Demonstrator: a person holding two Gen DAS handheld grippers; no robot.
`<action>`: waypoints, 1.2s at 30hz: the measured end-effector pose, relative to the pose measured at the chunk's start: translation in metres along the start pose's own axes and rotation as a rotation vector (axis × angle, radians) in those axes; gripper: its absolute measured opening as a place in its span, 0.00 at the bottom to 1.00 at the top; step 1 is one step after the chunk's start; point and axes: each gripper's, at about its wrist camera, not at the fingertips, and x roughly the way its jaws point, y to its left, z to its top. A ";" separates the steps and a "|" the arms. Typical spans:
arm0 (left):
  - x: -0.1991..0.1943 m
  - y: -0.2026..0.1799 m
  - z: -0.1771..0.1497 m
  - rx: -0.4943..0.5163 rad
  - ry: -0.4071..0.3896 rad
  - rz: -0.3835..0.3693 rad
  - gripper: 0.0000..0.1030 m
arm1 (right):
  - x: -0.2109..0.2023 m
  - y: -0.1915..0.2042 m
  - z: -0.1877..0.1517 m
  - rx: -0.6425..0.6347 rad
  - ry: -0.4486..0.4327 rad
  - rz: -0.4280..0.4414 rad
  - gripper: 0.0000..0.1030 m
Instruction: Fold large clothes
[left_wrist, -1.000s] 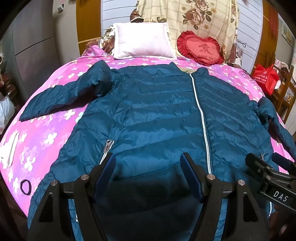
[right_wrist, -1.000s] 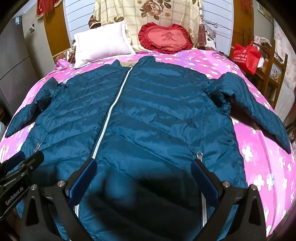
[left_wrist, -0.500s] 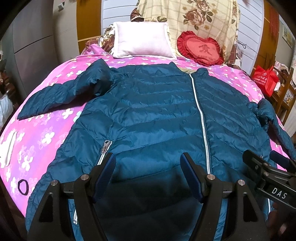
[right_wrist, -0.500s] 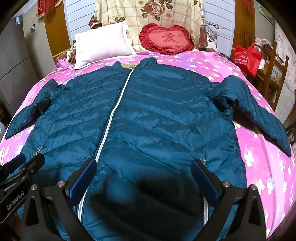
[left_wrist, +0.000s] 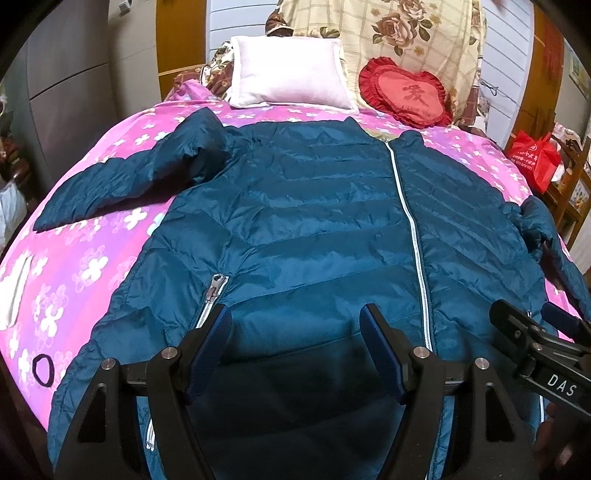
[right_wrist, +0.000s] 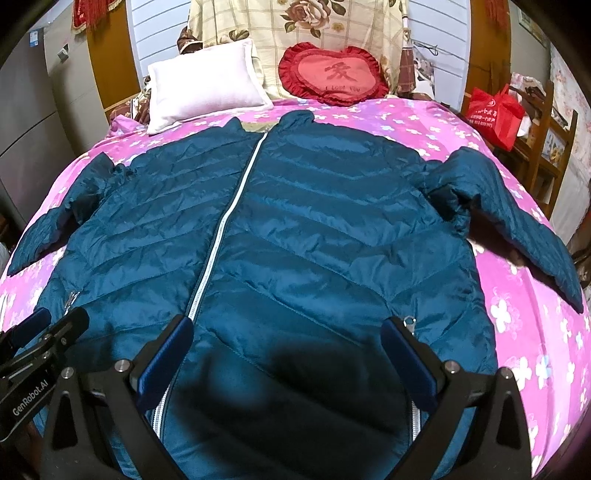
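A teal quilted puffer jacket (left_wrist: 314, 236) lies flat, front up and zipped, on the pink flowered bed; it also shows in the right wrist view (right_wrist: 295, 229). Its sleeves spread out to the left (left_wrist: 122, 184) and right (right_wrist: 509, 218). My left gripper (left_wrist: 295, 332) is open and empty, hovering over the jacket's lower left half near the pocket zip (left_wrist: 216, 290). My right gripper (right_wrist: 291, 343) is open and empty over the lower right half. Each gripper shows at the edge of the other's view.
The pink bedspread (left_wrist: 74, 266) carries a white pillow (left_wrist: 288, 77) and a red heart cushion (left_wrist: 406, 94) at the head. A black hair tie (left_wrist: 42, 369) lies near the left edge. A red bag (right_wrist: 495, 110) sits on a wooden shelf to the right.
Both grippers have drawn back and lifted slightly, so the jacket sits a little lower and farther in view. Both stay open and the jacket has not moved.
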 end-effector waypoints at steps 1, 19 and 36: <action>0.001 0.001 0.000 0.000 0.000 0.000 0.46 | 0.001 0.001 0.000 -0.002 0.001 -0.001 1.00; 0.011 0.011 0.011 -0.007 0.002 0.026 0.46 | 0.016 0.010 0.007 -0.021 0.016 0.003 1.00; 0.020 0.108 0.069 -0.131 -0.032 0.107 0.46 | 0.058 0.041 0.045 -0.072 0.024 0.010 1.00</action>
